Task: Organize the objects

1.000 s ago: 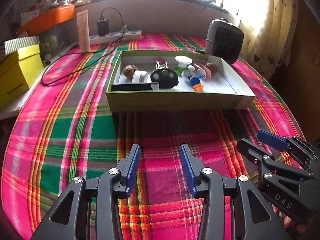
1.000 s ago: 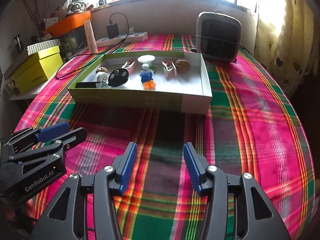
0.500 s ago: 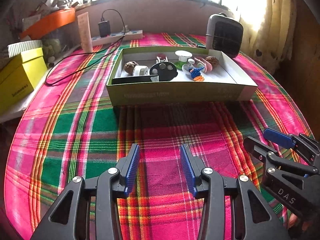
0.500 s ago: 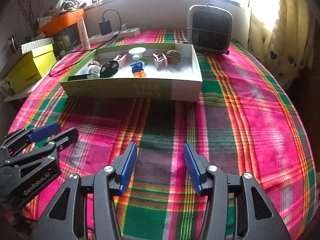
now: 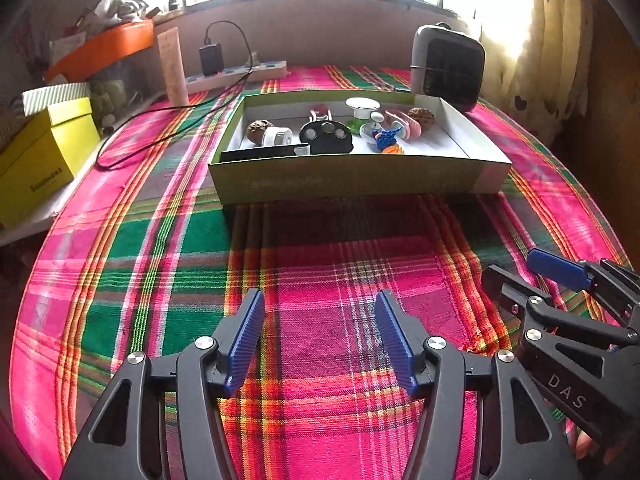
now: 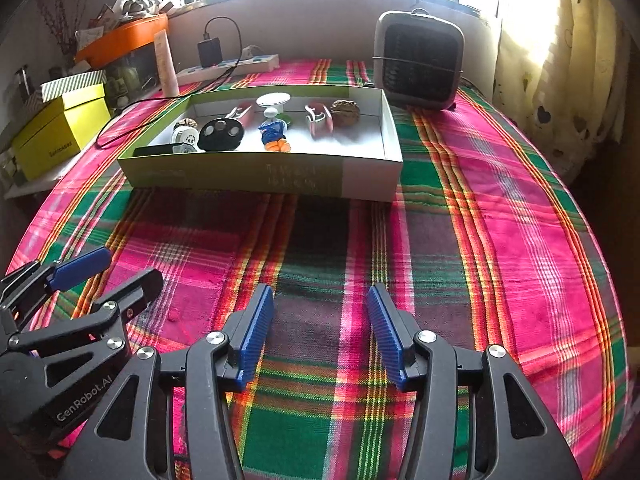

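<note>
Left wrist view showed the plaid cloth (image 5: pixel 168 248) filling most of the frame, and on it sat the shallow green box (image 5: pixel 352 178), which serves as my landmark. Behind the box stood the grey heater (image 5: pixel 448 68), just off its far right corner. Far to the left of the box lay the yellow carton (image 5: pixel 44 156), off the cloth's edge. Behind the box on the left ran the white power strip (image 5: pixel 240 74) with a black charger (image 5: pixel 211 59) plugged in.

Inside the box lay the things to organize, all gathered toward its far left half: a black oval case (image 5: pixel 326 138), a flat black bar (image 5: pixel 264 154) along the near wall, a white round cap (image 5: pixel 277 135), a brown walnut (image 5: pixel 258 130) at the left, another walnut (image 5: pixel 421 114) at the right, a pink clip (image 5: pixel 402 125), a white disc on a stand (image 5: pixel 362 106) and a small blue and orange figure (image 5: pixel 387 142).

Well in front of the box, over the cloth, my left gripper (image 5: pixel 320 338) hung with its blue pads spread apart, holding nothing. My right gripper (image 6: pixel 320 330) was likewise in front of the box, its pads spread wide and empty; each gripper showed at the other's side
</note>
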Available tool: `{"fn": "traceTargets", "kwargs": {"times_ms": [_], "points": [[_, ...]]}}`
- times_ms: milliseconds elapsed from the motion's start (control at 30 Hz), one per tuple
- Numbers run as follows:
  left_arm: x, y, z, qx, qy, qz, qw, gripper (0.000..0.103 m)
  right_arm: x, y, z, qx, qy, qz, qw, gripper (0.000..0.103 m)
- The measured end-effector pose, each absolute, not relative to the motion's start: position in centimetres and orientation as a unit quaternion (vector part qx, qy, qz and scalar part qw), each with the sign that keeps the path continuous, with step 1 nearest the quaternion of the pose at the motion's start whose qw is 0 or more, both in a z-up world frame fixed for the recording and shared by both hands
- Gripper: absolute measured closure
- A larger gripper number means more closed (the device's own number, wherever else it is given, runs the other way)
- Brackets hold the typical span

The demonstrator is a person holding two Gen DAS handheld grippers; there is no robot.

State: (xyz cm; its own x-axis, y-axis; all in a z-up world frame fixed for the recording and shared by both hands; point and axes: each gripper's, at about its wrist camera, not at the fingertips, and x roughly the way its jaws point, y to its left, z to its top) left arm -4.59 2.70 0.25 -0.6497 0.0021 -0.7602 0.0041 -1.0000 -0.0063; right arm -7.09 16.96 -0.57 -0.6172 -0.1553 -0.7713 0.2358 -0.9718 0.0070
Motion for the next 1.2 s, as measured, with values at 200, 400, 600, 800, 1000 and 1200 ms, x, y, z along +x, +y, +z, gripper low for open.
{"fn": "traceTargets", "kwargs": {"times_ms": [200,400,600,800,1000,1200], "points": [[-4.56,2.58,0.25,0.418,0.004,-0.908,0.004,0.046,-7.15,16.88,-0.63,0.424,0.048,-0.898,0.110,0.051],[-4.56,2.59,0.21,0.418,0.005,-0.909,0.004,0.046,-7.14,16.76,-0.69,0.424,0.050,-0.897,0.114,0.047],[-4.55,2.63,0.22,0.418,0.005,-0.908,0.004,0.046,-7.12,16.77,-0.69,0.425,0.050,-0.897,0.115,0.046],[-4.57,2.59,0.24,0.418,0.004,-0.908,0.004,0.046,-7.08,16.79,-0.71,0.424,0.050,-0.897,0.114,0.046],[-4.58,2.59,0.26,0.418,0.005,-0.909,0.004,0.046,-7.02,16.76,-0.73,0.424,0.049,-0.897,0.115,0.046],[-4.53,2.51,0.26,0.417,0.006,-0.909,0.004,0.046,-7.03,16.77,-0.72,0.424,0.050,-0.897,0.114,0.046]]}}
